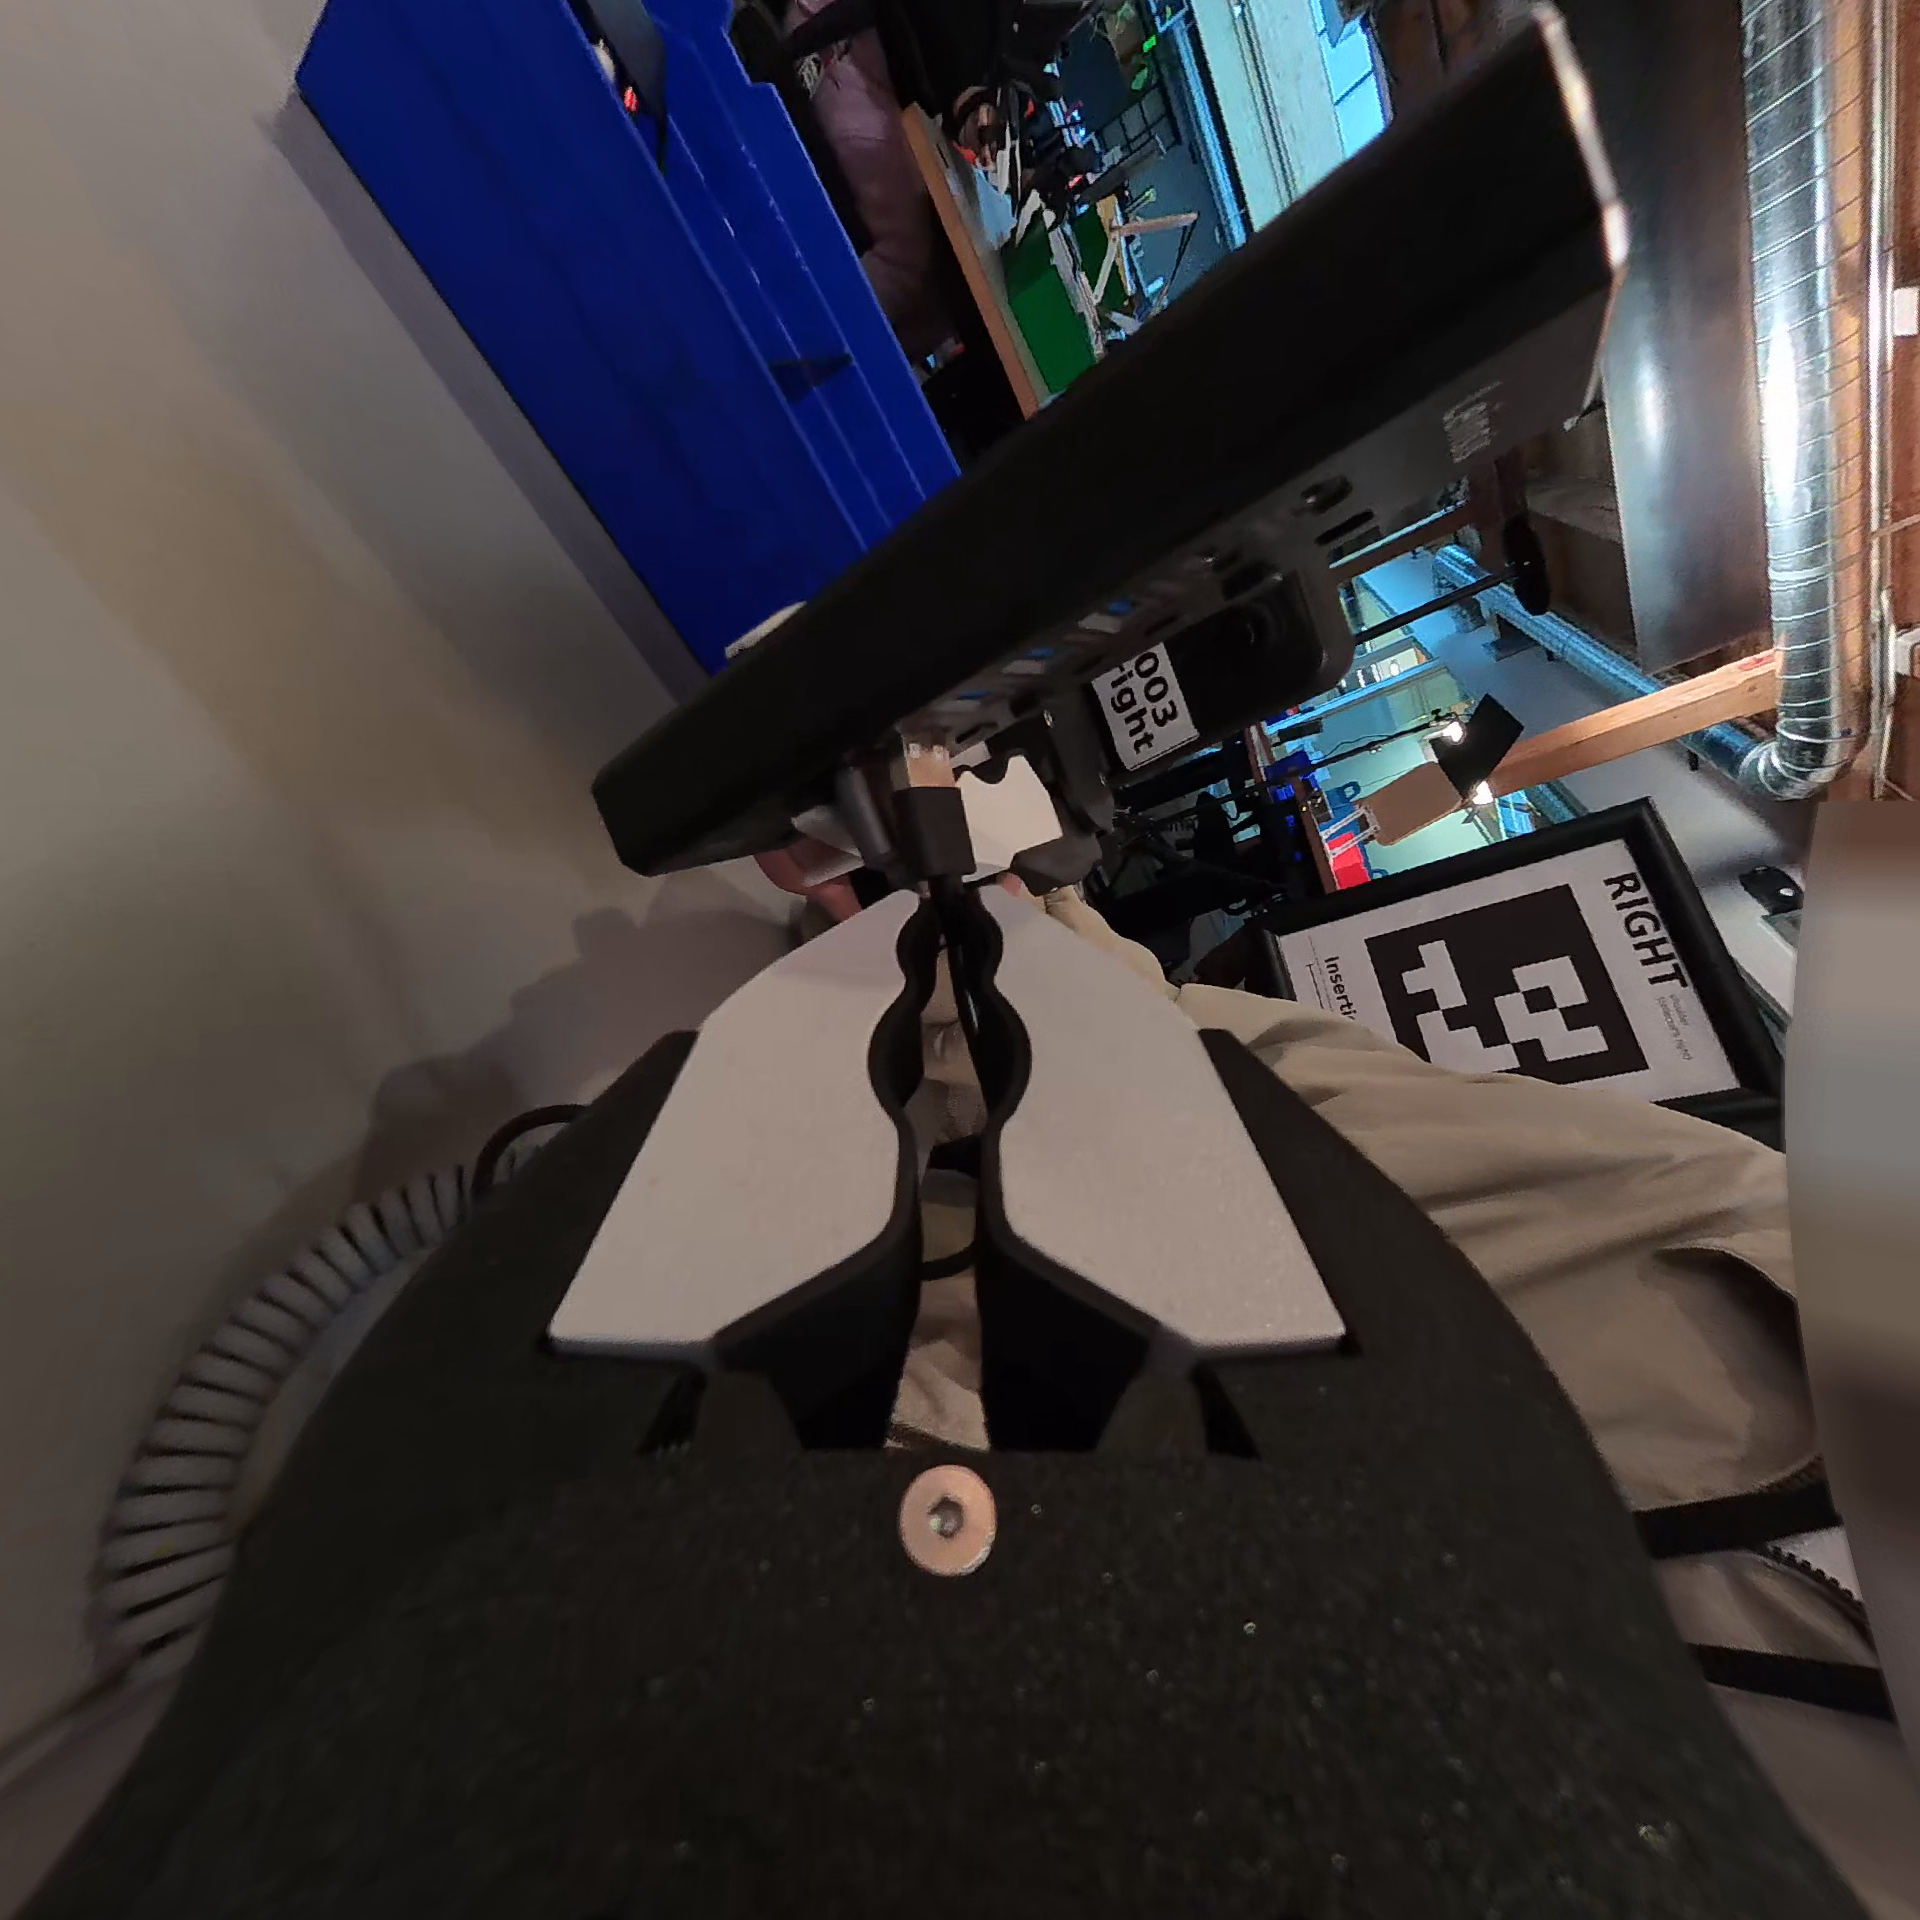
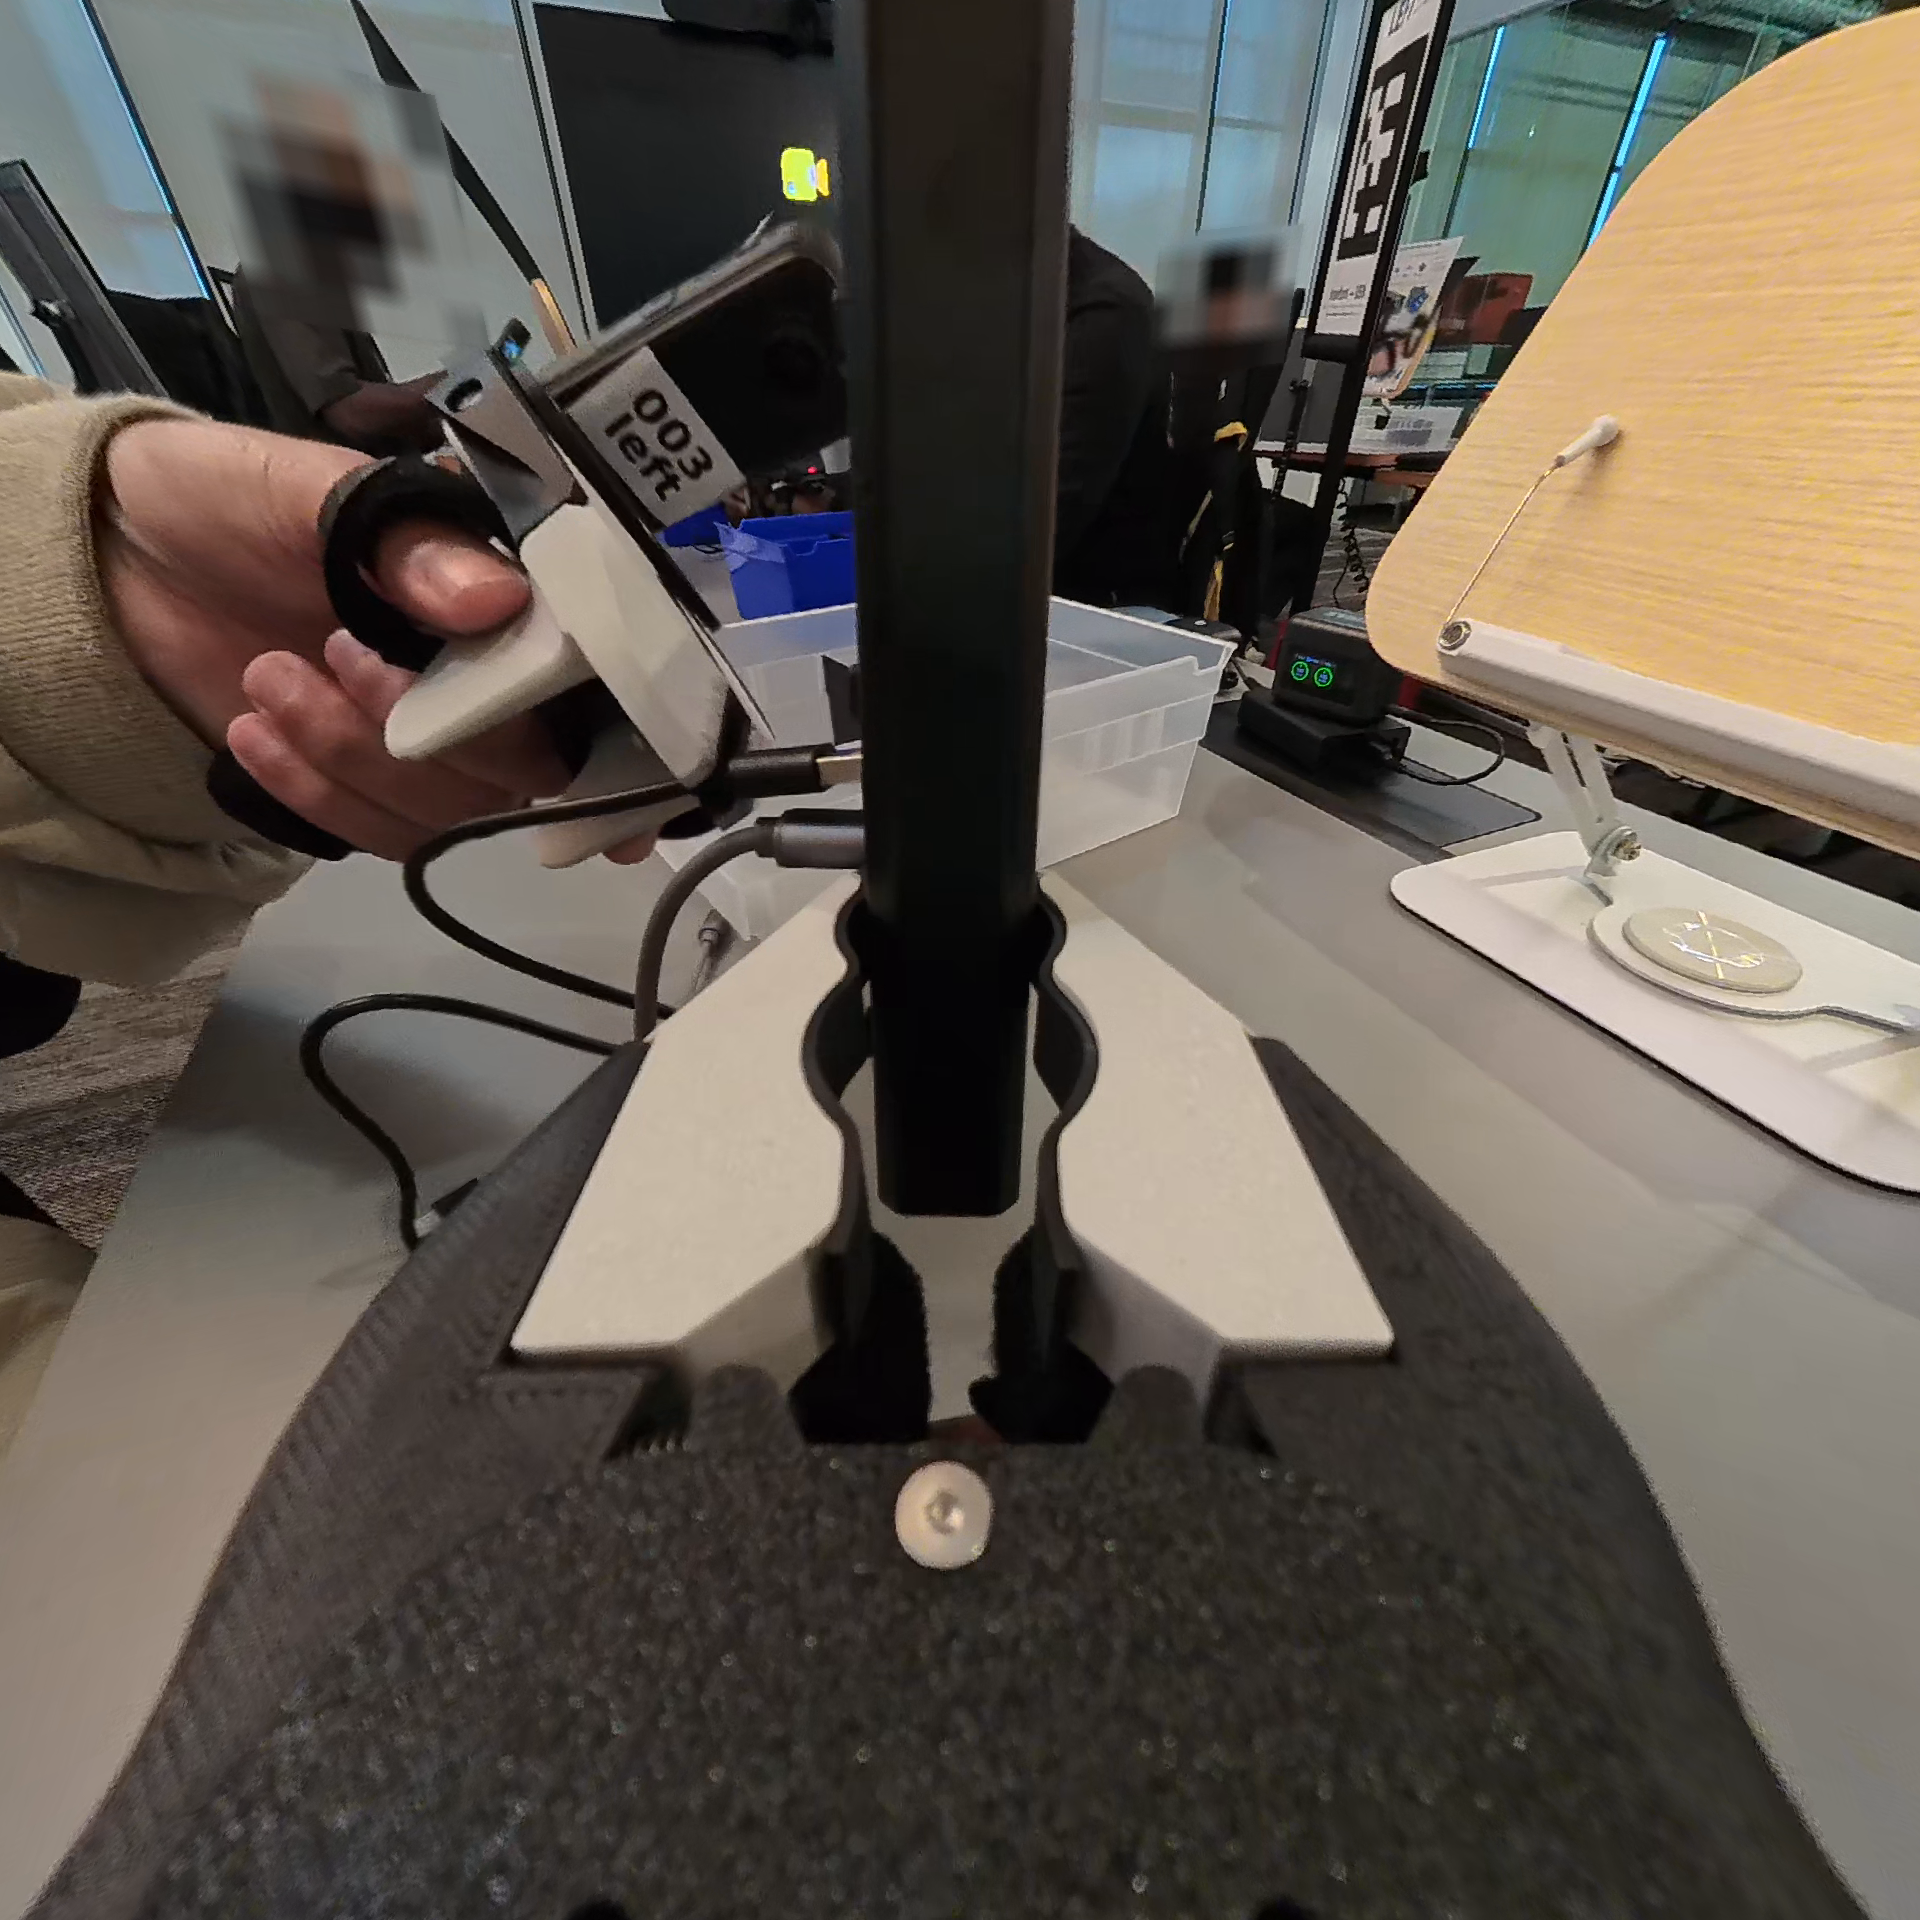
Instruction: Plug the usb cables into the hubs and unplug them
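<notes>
USB cable [image 2: 769, 774], pinched behind its plug by the closed left gripper [image 2: 665, 800], is held just left of the black hub [image 2: 956, 623], which is clamped upright in the right gripper [image 2: 951, 1039]. Misalignment is risked: a tilted plug may be jammed against the port edge, or slip in the pinch.

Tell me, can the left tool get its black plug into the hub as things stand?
Probably yes: the left tool holds the black plug level, tip just short of the hub, nothing between.
</notes>
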{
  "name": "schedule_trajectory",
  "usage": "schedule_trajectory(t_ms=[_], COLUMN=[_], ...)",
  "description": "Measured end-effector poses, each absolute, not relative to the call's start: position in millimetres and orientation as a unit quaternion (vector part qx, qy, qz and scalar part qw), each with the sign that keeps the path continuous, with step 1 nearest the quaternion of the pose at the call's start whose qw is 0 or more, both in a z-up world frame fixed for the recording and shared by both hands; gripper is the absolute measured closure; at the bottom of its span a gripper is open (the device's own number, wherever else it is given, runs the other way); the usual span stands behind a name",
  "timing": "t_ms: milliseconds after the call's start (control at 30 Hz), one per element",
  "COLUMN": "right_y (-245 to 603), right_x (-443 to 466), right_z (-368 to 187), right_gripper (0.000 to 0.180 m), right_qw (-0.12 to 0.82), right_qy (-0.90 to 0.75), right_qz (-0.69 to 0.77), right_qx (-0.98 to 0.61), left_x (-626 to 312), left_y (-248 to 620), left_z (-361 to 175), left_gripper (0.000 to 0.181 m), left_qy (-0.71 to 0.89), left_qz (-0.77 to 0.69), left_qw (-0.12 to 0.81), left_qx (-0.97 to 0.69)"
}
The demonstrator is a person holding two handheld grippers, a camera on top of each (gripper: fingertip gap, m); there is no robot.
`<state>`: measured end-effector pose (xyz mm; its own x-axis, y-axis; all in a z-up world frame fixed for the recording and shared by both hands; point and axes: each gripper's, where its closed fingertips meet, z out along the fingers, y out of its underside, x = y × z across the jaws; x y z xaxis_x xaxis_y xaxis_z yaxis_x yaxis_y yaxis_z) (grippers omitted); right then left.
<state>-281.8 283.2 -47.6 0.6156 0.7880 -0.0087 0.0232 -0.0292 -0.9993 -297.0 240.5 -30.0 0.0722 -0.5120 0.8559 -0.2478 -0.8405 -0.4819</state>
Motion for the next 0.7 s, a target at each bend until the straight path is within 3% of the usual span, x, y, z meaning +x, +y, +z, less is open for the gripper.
schedule_trajectory(t_ms=[500, 700], right_y=[280.3, 281.5], right_x=[-286.3, -282.8], right_z=[-46.5, -38.8], right_gripper=[0.154, 0.153], right_qw=[0.623, 0.634], right_qy=[-0.314, -0.298], right_qz=[0.291, 0.293], right_qx=[-0.654, -0.651], left_x=[-296.4, -293.3], left_y=[244.1, 247.3], left_z=[-23.5, -17.1], left_gripper=[0.177, 0.177], left_qy=[0.227, 0.274], left_qz=[-0.678, -0.633], left_qw=[0.106, 0.168], left_qx=[-0.691, -0.704])
